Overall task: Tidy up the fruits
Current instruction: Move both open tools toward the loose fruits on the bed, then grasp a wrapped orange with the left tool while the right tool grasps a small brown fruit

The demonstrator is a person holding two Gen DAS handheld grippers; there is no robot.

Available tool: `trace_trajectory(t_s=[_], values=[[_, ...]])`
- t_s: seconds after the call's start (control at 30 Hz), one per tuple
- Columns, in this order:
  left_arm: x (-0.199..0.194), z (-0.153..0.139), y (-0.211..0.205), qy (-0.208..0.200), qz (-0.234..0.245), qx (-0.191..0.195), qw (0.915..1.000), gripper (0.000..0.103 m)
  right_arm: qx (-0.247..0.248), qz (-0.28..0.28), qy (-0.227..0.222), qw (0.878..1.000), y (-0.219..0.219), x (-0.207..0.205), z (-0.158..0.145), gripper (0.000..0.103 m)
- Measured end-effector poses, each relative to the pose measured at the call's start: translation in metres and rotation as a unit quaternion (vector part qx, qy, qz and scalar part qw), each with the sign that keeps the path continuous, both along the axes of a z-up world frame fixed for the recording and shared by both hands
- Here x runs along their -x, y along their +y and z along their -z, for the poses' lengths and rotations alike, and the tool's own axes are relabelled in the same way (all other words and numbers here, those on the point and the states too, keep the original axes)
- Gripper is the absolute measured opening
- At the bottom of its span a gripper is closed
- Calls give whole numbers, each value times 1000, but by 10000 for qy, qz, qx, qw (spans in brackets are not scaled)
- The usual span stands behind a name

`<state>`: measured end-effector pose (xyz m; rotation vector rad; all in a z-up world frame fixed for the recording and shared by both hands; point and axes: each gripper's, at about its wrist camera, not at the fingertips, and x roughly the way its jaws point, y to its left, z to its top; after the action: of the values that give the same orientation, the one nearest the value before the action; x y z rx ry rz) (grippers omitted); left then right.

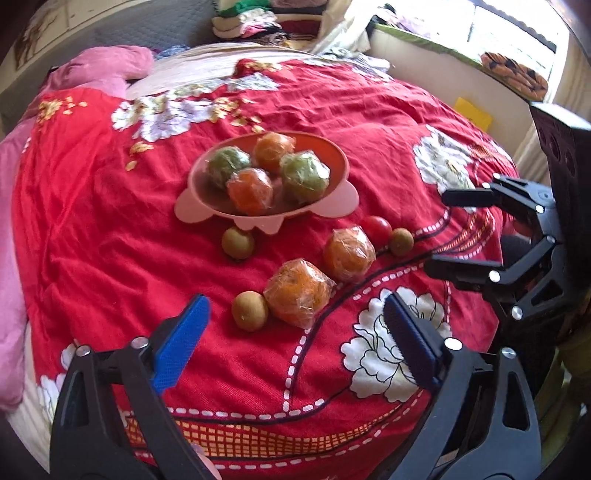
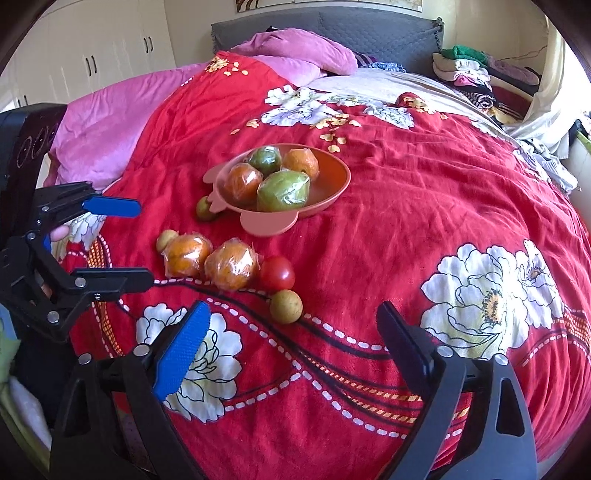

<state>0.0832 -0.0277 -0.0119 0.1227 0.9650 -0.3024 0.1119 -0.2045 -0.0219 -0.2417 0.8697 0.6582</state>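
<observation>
The left gripper (image 1: 295,317) stood wide open over the red quilt (image 1: 332,110), nothing between its blue pads and nothing touched; the nearest wrapped orange (image 1: 297,297) and a small brown fruit (image 1: 249,310) beside it lay just beyond the fingertips. The right gripper (image 2: 291,321) was likewise spread wide and empty, hanging above the quilt with another small brown fruit (image 2: 286,301) just ahead of its tips.

The pink bowl (image 1: 332,149) sat on the quilt further off. It held four plastic-wrapped fruits: two oranges and two green ones, packed close together. A third small brown fruit (image 1: 238,242) lay against the bowl's near scalloped edge.

Outside the bowl, loose on the quilt, lay the second wrapped orange (image 1: 349,254), a red tomato (image 1: 376,228) touching it, and the brown fruit next to the tomato. The two loose oranges lay side by side.

The left wrist view showed the right gripper at its right edge, a yellow paper (image 1: 473,112) and a bright window ledge. The right wrist view showed the left gripper at its left edge with a fingertip of the person's hand behind it, plus white wardrobe doors (image 2: 92,62), a grey headboard (image 2: 369,33), a pink blanket (image 2: 110,122) and a pile of folded clothes (image 2: 476,70).
</observation>
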Motion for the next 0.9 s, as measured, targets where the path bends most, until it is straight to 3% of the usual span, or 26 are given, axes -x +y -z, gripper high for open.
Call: trace_trajectory(t_s=[0.07,0.2,0.43,0.77,0.9], values=[[-3,6,-3,75,116,-129,9998,83,46,-26,-5,10000,1,-1,3,83],[-8,11,-4,189,278,-182,9993,69,90,-93,77,9999,5,-4,9,57],[-15,9,-8,212,555,-229,9980,61,131,-280,237,9992,13,-13,22,33],[-31,20,-13,497,919,-278,9941,52,118,-317,266,9991,12,-21,31,22],[-36,27,-17,597,1124,-434,9909,39,-41,-256,311,9992,5,-20,26,22]])
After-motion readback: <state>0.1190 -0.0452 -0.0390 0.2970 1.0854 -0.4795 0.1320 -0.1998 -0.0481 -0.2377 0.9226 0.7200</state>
